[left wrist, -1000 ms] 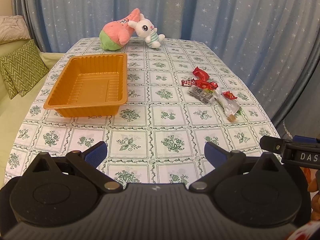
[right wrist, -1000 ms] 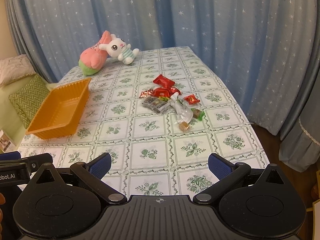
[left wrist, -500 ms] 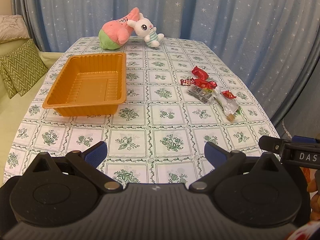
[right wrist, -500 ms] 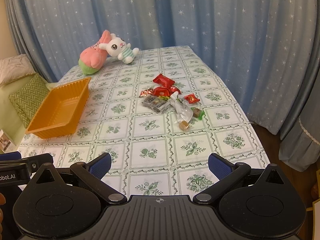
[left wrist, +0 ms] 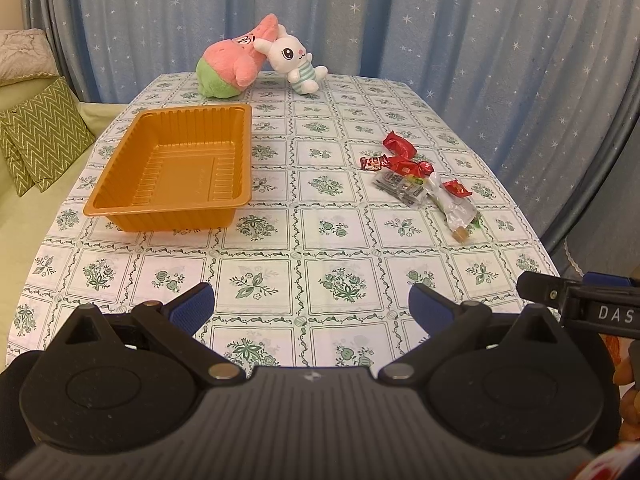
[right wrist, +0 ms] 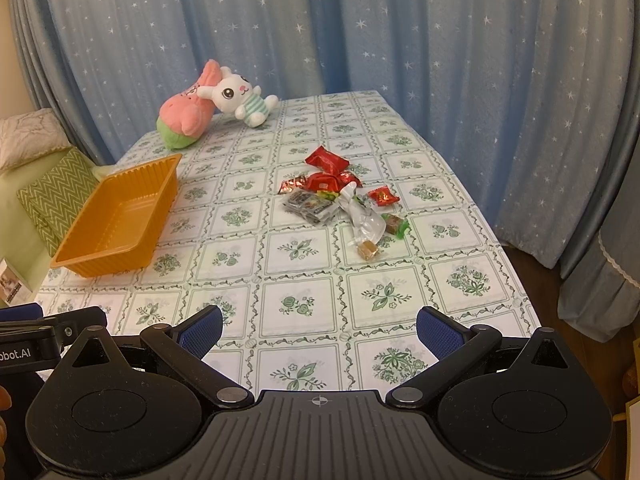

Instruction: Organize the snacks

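Hovering over the near edge of the desk (left wrist: pixel 312 236), the left hand-held gripper (left wrist: pixel 311 305) and right hand-held gripper (right wrist: pixel 319 332) are held spread wide, empty. Wrapped snacks (right wrist: pixel 340 196) are heaped right of the orange tray (left wrist: pixel 176 168), well apart from it.

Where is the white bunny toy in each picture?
Left wrist view: the white bunny toy is at the top, just left of the middle, at the table's far end.
Right wrist view: it is in the upper left, also at the far end.
Shared landmark: in both views it leans on the pink and green plush, beyond the orange tray.
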A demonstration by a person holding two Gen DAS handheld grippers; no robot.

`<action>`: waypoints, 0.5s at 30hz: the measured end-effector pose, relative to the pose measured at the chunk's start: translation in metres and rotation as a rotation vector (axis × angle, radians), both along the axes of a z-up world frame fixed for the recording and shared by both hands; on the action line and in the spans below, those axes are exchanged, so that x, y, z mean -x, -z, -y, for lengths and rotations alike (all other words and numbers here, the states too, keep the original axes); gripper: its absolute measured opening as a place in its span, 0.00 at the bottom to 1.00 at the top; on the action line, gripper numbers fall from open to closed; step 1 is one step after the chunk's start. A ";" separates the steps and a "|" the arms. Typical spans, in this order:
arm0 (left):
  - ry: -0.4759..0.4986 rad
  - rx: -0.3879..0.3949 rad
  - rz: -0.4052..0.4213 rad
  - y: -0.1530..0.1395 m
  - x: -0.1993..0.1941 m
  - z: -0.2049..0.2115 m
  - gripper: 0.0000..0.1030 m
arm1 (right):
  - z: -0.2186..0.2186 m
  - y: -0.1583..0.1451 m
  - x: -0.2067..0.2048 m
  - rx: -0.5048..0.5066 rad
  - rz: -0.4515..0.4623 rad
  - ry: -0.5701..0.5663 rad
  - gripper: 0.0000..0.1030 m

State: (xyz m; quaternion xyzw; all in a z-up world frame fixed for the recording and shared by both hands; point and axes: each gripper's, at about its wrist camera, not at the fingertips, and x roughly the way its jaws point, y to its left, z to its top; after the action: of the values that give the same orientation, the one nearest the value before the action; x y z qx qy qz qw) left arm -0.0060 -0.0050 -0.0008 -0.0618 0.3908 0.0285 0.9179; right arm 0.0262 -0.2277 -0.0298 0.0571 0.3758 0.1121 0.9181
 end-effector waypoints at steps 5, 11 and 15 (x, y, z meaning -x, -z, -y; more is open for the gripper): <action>0.000 0.000 0.000 0.000 0.000 0.000 1.00 | 0.000 0.000 0.000 0.001 0.000 0.002 1.00; 0.001 0.000 -0.002 0.000 0.000 0.000 1.00 | 0.000 0.000 0.000 0.001 0.000 0.000 1.00; 0.007 0.002 -0.004 0.001 -0.002 0.001 1.00 | 0.003 0.004 -0.001 -0.008 -0.001 0.012 1.00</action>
State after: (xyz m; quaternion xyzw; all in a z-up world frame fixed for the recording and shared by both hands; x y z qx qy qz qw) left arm -0.0038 -0.0059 -0.0022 -0.0612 0.3930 0.0250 0.9171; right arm 0.0276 -0.2306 -0.0334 0.0631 0.3756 0.1080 0.9183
